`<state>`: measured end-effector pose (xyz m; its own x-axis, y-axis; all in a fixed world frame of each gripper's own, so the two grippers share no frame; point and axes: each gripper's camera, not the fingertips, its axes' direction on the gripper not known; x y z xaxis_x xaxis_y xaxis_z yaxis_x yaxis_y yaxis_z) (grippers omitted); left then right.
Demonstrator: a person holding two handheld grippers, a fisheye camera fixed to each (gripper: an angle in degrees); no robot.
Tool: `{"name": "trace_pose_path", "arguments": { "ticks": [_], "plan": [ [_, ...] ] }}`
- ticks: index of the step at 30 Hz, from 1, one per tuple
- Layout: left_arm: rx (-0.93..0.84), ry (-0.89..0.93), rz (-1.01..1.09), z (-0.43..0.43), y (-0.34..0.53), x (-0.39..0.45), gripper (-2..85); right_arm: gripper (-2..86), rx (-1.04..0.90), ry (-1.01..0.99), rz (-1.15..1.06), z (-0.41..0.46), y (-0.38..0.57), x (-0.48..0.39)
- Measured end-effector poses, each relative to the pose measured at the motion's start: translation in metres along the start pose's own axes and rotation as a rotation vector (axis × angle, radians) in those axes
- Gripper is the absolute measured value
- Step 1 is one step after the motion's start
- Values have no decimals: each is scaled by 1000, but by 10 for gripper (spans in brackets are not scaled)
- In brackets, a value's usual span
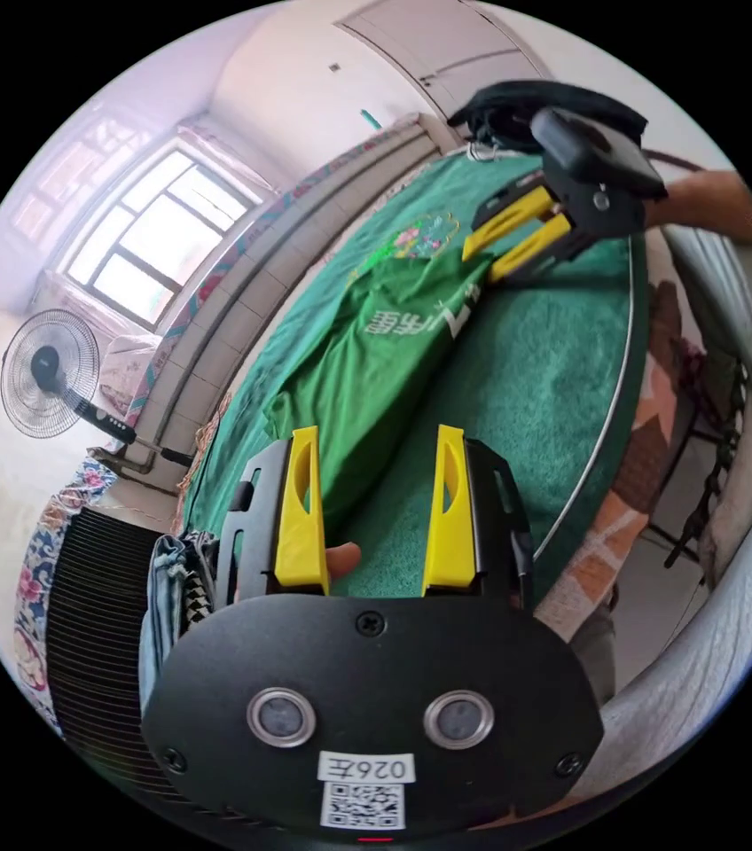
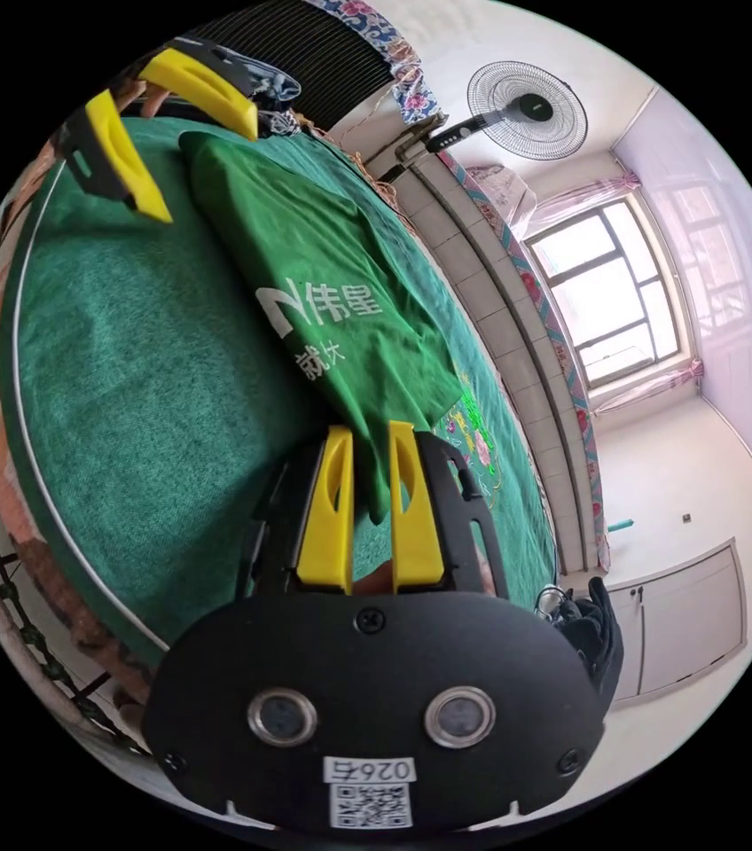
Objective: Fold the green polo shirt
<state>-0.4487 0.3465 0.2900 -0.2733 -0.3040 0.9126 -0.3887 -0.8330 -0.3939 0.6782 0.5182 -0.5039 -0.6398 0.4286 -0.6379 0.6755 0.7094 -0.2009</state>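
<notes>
On the round green table (image 1: 518, 390), a green polo shirt (image 1: 376, 355) is lying in a long folded strip with a claw at each end.

Near the shirt's hem end, the left claw (image 1: 378, 519) is hovering with its yellow jaws spread wide and nothing between them, cloth lying just beyond the tips. At the shirt's other end, the right claw (image 2: 367, 505) is holding its jaws narrow with a fold of green fabric running between them; whether both jaws are pressing on it I cannot tell. Beyond the shirt, a standing fan (image 2: 527, 111) is sitting by the window (image 2: 611, 288), and a dark bundle of cloth (image 1: 518, 97) is resting at the table's edge.
</notes>
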Motion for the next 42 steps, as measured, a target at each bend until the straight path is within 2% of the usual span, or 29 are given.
{"name": "trace_pose_path", "arguments": {
  "ticks": [5,7,10,15,17,18,21,23,27,33,39,42],
  "plan": [
    [-48,-59,28,15,-33,7,176,-12,25,-54,28,-10,11,-1],
    [-147,-110,59,38,-47,10,163,-13,36,-73,30,-19,12,-2],
    [-169,-9,67,46,-59,6,132,-13,46,-132,50,-38,5,-3],
    [-159,-12,36,53,-64,1,132,-13,85,-243,138,-77,-10,-15],
    [-266,-92,28,67,-66,1,109,-13,119,-307,209,-99,-13,-30],
    [-378,-194,69,86,-64,8,87,-13,125,-324,220,-105,-14,-36],
    [-402,-333,184,107,-64,35,64,-14,140,-389,221,-130,-29,-79],
    [-427,-367,199,114,-68,39,61,-13,143,-367,196,-153,-46,-126],
    [-451,-318,152,121,-71,27,53,-13,136,-363,162,-186,-77,-206],
    [-462,-273,132,131,-65,15,46,9,40,-271,-6,-237,-139,-381],
    [-414,-185,28,136,-47,-15,41,49,33,-228,-74,-313,-237,-549],
    [-395,-151,-14,141,-36,-30,39,25,45,-161,-74,-352,-298,-634]
  ]
}}
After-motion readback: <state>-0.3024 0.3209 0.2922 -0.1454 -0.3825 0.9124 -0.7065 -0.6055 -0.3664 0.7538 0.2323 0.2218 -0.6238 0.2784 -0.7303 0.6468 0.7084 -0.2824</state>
